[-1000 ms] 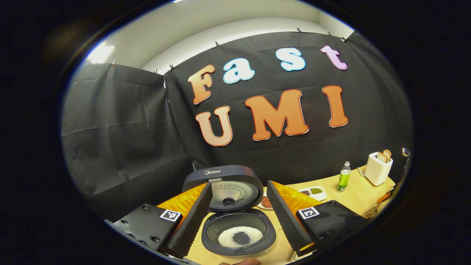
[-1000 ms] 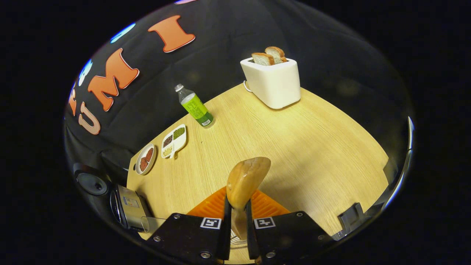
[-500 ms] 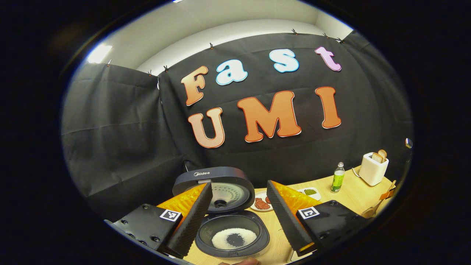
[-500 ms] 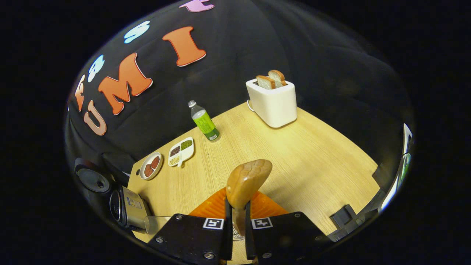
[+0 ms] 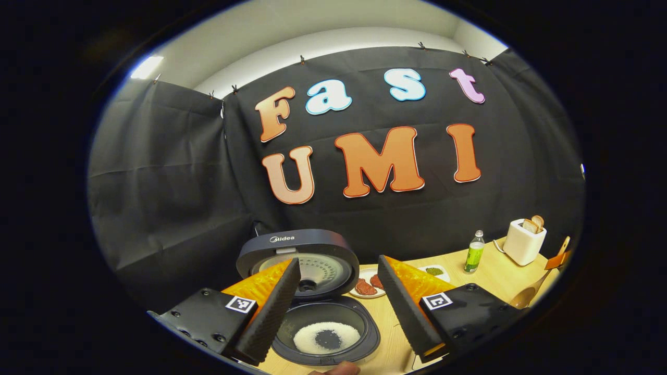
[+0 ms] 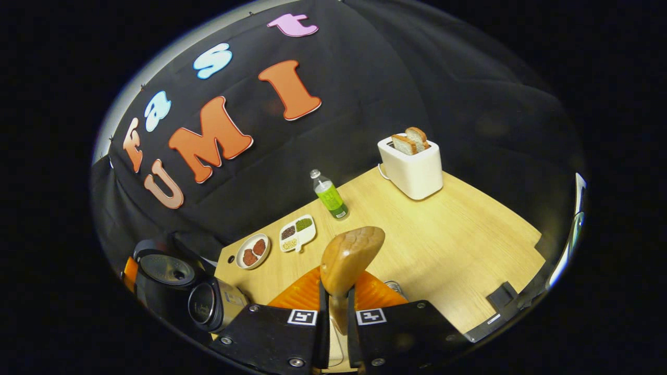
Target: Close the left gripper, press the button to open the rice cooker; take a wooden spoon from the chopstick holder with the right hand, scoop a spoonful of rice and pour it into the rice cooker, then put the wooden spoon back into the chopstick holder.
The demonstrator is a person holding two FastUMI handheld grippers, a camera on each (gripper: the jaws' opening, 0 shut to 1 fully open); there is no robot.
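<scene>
The rice cooker (image 5: 312,312) stands with its lid (image 5: 297,252) up, and a ring of white rice (image 5: 325,338) lies in its dark pot. My left gripper (image 5: 338,312) hangs open in front of it, one finger to each side of the pot. My right gripper (image 6: 336,307) is shut on the handle of the wooden spoon (image 6: 350,258), whose bowl stands above the fingers with nothing in it. In the left gripper view the spoon (image 5: 526,294) shows at the far right, over the table. The cooker (image 6: 164,271) sits low at the left in the right gripper view.
On the wooden table (image 6: 458,229) stand a white toaster (image 6: 412,165) with bread, a green bottle (image 6: 329,197), a divided dish (image 6: 296,233) of grains and a small plate (image 6: 252,251). A metallic cylinder (image 6: 211,310) lies by the cooker. A metal rim (image 6: 396,285) shows beside my right fingers.
My right gripper has lifted and swung left with the spoon, bringing the cooker into its view. The left gripper drifted slightly; the spoon now shows at its right edge.
</scene>
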